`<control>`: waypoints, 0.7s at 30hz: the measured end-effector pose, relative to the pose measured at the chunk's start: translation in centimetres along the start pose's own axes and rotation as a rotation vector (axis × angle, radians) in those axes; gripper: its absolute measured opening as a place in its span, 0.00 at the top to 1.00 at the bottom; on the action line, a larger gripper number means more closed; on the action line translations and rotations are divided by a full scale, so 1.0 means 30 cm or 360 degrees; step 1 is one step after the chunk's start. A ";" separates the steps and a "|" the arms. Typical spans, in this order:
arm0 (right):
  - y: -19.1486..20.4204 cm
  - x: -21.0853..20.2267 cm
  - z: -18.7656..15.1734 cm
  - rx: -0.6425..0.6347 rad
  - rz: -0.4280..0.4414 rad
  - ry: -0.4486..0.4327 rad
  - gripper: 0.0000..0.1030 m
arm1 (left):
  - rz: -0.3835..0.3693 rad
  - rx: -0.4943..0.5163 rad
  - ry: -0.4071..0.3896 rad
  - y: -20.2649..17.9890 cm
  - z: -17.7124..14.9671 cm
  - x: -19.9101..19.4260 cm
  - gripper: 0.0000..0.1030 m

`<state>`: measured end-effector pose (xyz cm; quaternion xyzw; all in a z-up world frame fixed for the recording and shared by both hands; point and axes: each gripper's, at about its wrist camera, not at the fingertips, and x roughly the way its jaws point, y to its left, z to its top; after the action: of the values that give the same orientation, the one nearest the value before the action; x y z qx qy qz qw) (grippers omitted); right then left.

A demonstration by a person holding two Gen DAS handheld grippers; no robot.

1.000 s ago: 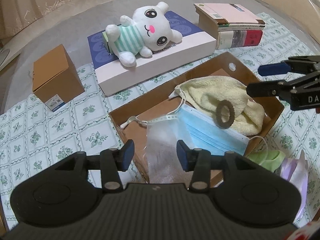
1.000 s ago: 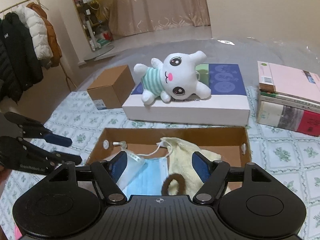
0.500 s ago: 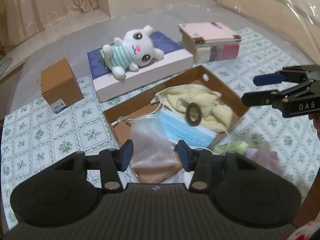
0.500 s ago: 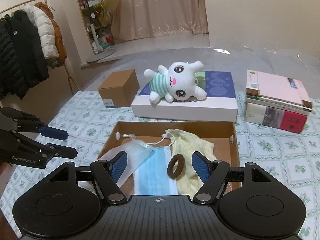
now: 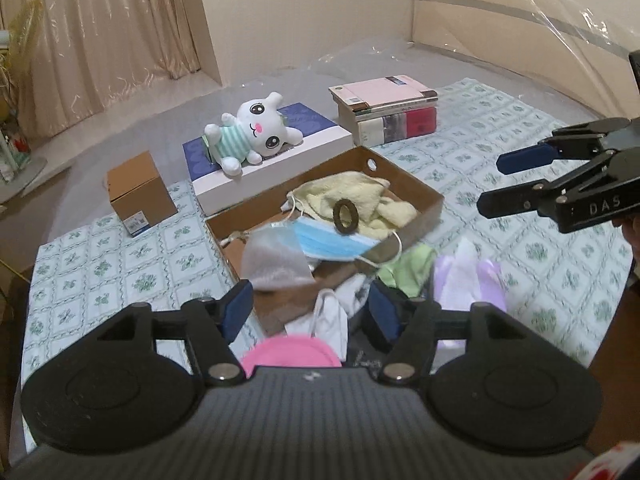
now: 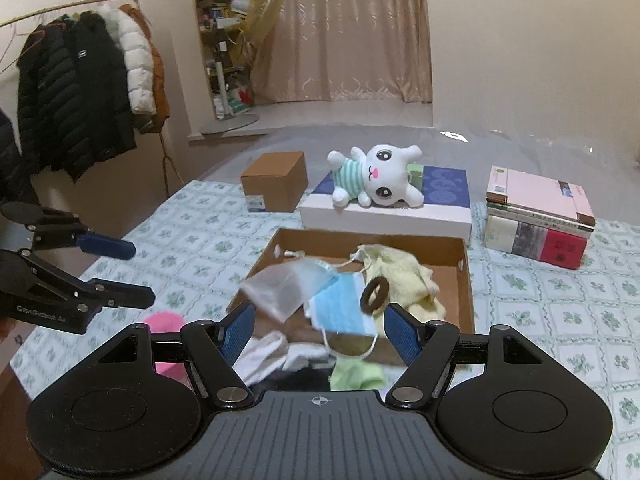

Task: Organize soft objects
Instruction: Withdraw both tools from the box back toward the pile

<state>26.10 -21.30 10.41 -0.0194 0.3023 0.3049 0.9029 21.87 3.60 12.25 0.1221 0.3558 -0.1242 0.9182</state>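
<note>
A shallow cardboard tray (image 5: 434, 204) sits on the green-patterned cloth (image 5: 120, 264) and holds the sorted soft things: a pale yellow towel (image 5: 360, 196) bunched toward its far right end, a brown hair ring (image 5: 345, 217) lying on the towel's near edge, a blue face mask (image 5: 334, 242) draped across the middle with one ear loop hanging over the near wall, and a frosted plastic pouch (image 5: 274, 264) at the left. Just outside the tray's near wall lies a loose heap: a white sock (image 6: 266, 354), a light green cloth (image 6: 356, 374), a lilac cloth (image 5: 468, 276) and a pink round piece (image 6: 166, 328). Behind the tray a white plush bunny (image 5: 252, 134) in a striped shirt lies on a flat blue-and-white box (image 5: 316, 140), with a small brown carton (image 5: 138, 192) to its left and a stack of books (image 5: 386, 112) to its right. The left gripper (image 5: 310, 312) hovers over the heap with its jaws spread wide and nothing between them; the right gripper (image 6: 318, 334) hovers over the tray's near edge, equally wide apart and holding nothing.
</note>
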 end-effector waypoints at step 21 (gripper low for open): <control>0.033 -0.104 -0.385 -0.0024 -0.0062 0.0092 0.17 | 0.0183 -0.0219 -0.0229 -0.170 -0.397 -0.170 0.18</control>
<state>17.42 -24.72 2.86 -0.0408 0.3256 0.2889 0.8994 9.20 3.24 6.51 0.0697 0.2891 -0.0551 0.9532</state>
